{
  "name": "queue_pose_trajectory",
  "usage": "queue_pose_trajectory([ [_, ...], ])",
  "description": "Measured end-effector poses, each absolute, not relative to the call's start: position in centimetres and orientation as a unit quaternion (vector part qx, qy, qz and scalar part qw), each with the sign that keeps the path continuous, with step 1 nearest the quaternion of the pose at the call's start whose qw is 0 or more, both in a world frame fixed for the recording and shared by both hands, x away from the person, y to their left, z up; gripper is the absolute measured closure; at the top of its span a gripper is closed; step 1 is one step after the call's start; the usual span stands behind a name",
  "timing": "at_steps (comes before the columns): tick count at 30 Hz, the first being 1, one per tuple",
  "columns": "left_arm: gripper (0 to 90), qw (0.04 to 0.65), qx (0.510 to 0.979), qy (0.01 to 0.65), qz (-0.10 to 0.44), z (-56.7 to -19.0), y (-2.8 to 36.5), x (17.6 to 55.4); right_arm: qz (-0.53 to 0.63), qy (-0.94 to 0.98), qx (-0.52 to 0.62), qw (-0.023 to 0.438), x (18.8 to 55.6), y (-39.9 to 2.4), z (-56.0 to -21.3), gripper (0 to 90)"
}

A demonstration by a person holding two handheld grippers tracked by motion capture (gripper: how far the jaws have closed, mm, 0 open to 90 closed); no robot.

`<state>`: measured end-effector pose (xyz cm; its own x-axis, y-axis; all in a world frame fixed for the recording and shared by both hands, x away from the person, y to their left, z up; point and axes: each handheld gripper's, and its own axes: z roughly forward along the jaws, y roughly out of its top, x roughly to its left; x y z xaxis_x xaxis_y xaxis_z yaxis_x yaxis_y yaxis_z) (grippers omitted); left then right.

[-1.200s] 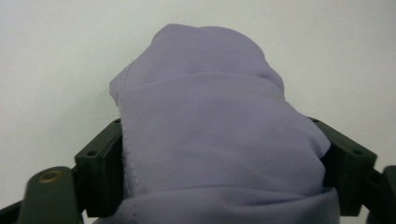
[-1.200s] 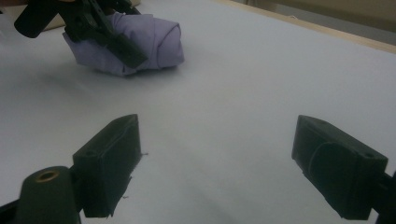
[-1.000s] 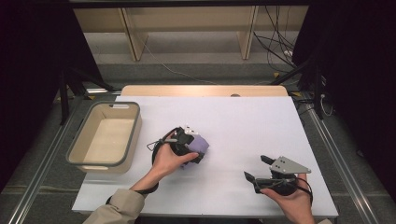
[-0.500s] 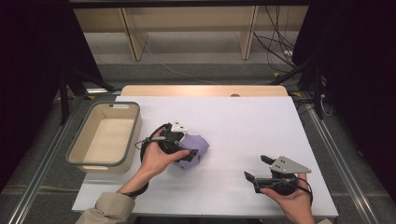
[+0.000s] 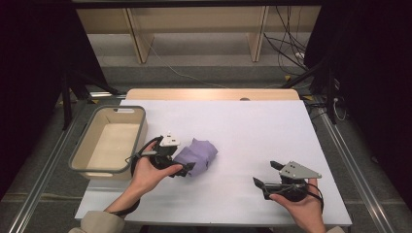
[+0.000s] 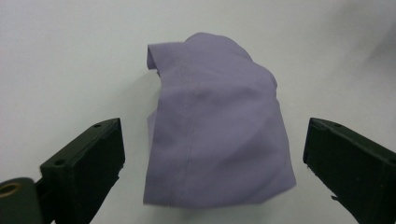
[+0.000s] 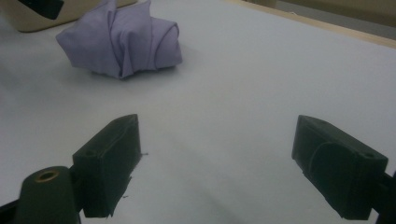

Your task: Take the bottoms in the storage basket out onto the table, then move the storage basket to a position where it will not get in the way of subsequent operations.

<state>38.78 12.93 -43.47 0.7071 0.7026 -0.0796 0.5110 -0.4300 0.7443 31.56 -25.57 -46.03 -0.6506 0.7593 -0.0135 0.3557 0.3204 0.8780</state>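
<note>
A crumpled lilac cloth (image 5: 198, 154) lies on the white table, left of centre. My left gripper (image 5: 180, 158) sits just to its left, open, its jaws pointing at the cloth. In the left gripper view the cloth (image 6: 217, 135) lies a little ahead of the left gripper (image 6: 212, 140), whose jaws stand wide apart and touch nothing. Near the front right edge, my right gripper (image 5: 265, 174) is held open and empty. In its own view the right gripper (image 7: 217, 135) looks over bare table toward the cloth (image 7: 122, 39) farther off.
A beige bin with a grey rim (image 5: 142, 131) stands at the table's left side, close behind my left hand; its corner (image 7: 70, 11) shows beyond the cloth. A wooden strip (image 5: 209, 94) runs along the table's far edge.
My left gripper has drawn back to the left, away from the cloth, which now lies free on the table. The right gripper has stayed where it was.
</note>
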Motion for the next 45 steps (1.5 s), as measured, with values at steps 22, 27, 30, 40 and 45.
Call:
queue_pose_trajectory([
  [22,6.5,0.385,0.824,0.384,0.156,-44.7,16.9,35.5,0.461,0.78,0.36,0.225,31.2,-26.0,-45.9,16.2],
  [27,7.1,0.384,0.823,0.387,0.159,-44.8,16.9,35.5,0.46,0.78,0.36,0.223,31.2,-26.0,-45.9,16.2],
  [30,7.7,0.386,0.823,0.384,0.161,-44.7,16.9,35.5,0.461,0.78,0.359,0.225,31.2,-26.0,-45.8,16.2],
  [40,11.0,0.387,0.823,0.383,0.161,-44.7,16.9,35.5,0.46,0.782,0.358,0.222,31.4,-25.8,-46.0,16.2],
  [45,12.8,0.387,0.822,0.385,0.16,-44.8,16.9,35.4,0.46,0.782,0.358,0.222,31.4,-25.8,-45.9,16.2],
])
